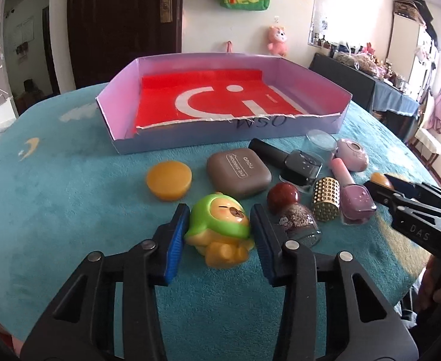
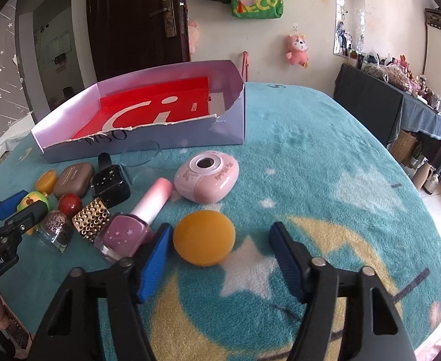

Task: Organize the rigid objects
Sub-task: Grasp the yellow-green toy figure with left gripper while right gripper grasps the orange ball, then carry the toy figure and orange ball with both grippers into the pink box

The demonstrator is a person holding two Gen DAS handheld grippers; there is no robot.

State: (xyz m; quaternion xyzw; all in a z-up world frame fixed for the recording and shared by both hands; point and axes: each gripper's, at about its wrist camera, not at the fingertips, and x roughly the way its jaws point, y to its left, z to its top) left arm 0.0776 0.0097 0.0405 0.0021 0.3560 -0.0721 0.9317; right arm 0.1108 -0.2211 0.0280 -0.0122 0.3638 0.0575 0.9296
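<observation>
Two hand-held grippers work a cluttered teal blanket [image 2: 325, 156] at once, each at the picking-up step. The left gripper [image 1: 220, 231] has its blue pads pressed against both flanks of a green toy [image 1: 219, 225], which lies near the front of the clutter, its face toward the right-hand pad. Its long axis runs from the green hood down to the yellow feet, toward the camera.

The right gripper [image 2: 220, 255] straddles an orange ball [image 2: 204, 233] at the right end of the row; its left pad sits just beside the ball, the right pad stands clear, so the jaws are apart. Being round, the ball has no long axis.

The open box [image 1: 313, 123] behind the row holds only a red sheet. Next, judging by the layout, the right jaws must close, then both pieces need lifting over the box's torn front wall.
</observation>
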